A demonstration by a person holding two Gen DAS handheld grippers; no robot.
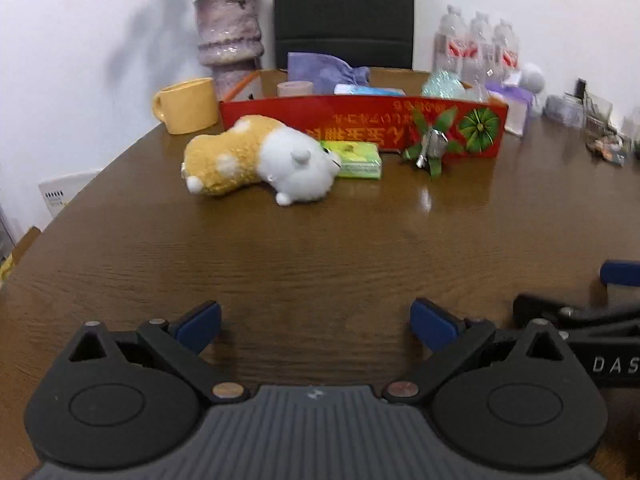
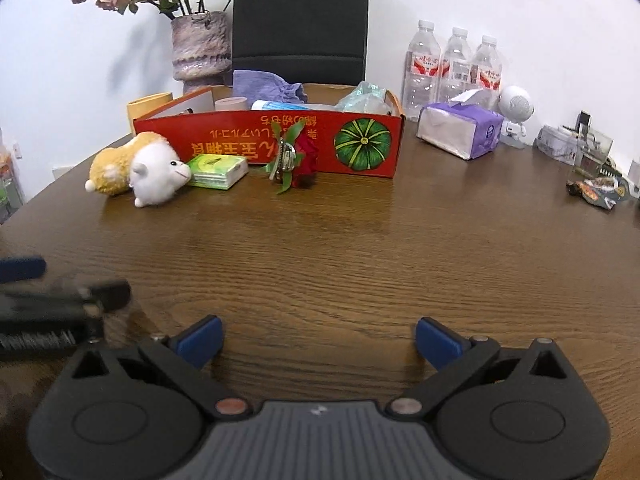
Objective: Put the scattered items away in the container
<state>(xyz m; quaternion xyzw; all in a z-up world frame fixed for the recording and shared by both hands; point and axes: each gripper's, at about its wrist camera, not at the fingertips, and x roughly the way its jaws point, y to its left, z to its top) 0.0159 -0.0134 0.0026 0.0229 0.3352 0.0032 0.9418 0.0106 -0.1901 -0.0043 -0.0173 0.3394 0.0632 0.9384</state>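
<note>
A red cardboard box (image 1: pixel 360 128) (image 2: pixel 256 140) stands at the far side of the brown table and holds a purple cloth (image 2: pixel 264 86), a tape roll (image 2: pixel 231 103), a tube and a clear bag. In front of it lie a yellow-and-white plush toy (image 1: pixel 260 158) (image 2: pixel 140 168), a green tissue pack (image 1: pixel 356 159) (image 2: pixel 218 171) and a red rose with green leaves (image 2: pixel 298 158) (image 1: pixel 430 148). My left gripper (image 1: pixel 316 326) is open over bare table near the front. My right gripper (image 2: pixel 318 340) is open too, empty, beside the left one.
A yellow mug (image 1: pixel 186 104) and a vase of dried flowers (image 1: pixel 230 36) stand left of the box. Three water bottles (image 2: pixel 452 66), a purple tissue pack (image 2: pixel 460 130), a white figure and small clutter (image 2: pixel 592 160) sit to the right. A black chair back (image 2: pixel 300 20) rises behind.
</note>
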